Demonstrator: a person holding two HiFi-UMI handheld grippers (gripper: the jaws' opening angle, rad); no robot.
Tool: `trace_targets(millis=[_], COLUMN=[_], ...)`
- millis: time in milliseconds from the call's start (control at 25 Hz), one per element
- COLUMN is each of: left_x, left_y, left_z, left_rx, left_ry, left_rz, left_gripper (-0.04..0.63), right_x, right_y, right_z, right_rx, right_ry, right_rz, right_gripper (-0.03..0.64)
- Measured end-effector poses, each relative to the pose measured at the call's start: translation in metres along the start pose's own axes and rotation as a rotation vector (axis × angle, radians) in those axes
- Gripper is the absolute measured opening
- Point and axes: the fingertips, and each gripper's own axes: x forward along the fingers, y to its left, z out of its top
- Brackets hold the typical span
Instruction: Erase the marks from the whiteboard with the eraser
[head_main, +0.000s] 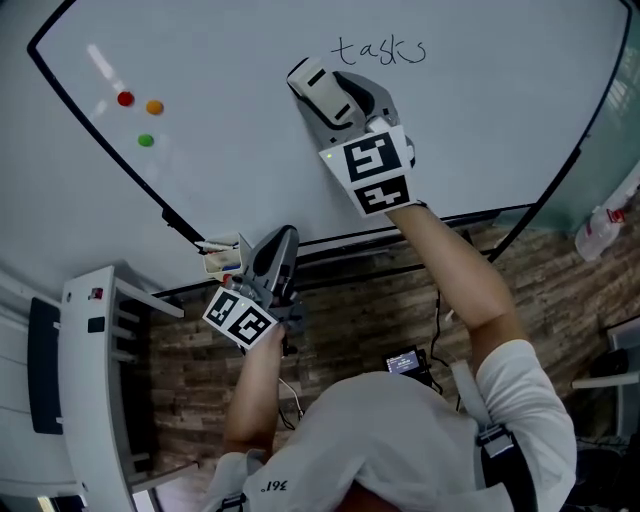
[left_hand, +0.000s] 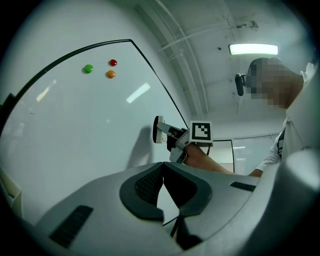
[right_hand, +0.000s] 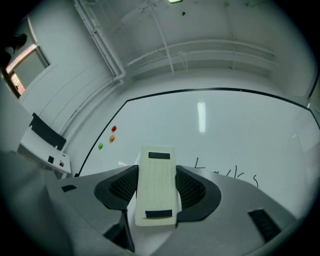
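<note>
A white whiteboard (head_main: 250, 150) fills the head view, with the handwritten word "tasks" (head_main: 380, 50) near its top. My right gripper (head_main: 312, 85) is shut on a cream-white eraser (right_hand: 156, 185) and is held up in front of the board, just below and left of the writing (right_hand: 227, 175). My left gripper (head_main: 277, 250) is shut with nothing in it and hangs low by the board's bottom rail. The left gripper view shows its jaw tips touching, with the right gripper (left_hand: 162, 131) and the eraser (left_hand: 157, 130) beyond them.
Three small magnets, red (head_main: 125, 98), orange (head_main: 154, 106) and green (head_main: 146, 140), sit at the board's left. A marker tray (head_main: 222, 252) hangs on the bottom rail. A white stand (head_main: 95, 380) is at lower left, a spray bottle (head_main: 603, 225) at right, and a wood-plank floor (head_main: 360, 320) below.
</note>
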Motion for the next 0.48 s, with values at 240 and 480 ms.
trace_targets(millis=[240,480], left_x=[-0.008,-0.012], left_y=[0.006,0.012], left_z=[0.003,0.003], left_rx=[0.003,0.001], left_ry=[-0.004,-0.004], left_rz=[0.01,0.022], left_gripper=[0.008,0.008], right_x=[0.03,0.046], right_y=[0.007,0.008], right_z=[0.023,0.021], right_rx=[-0.103,-0.148], right_ry=[-0.01,-0.001], right_rz=[-0.061,-0.117], right_gripper=[0.252,0.252])
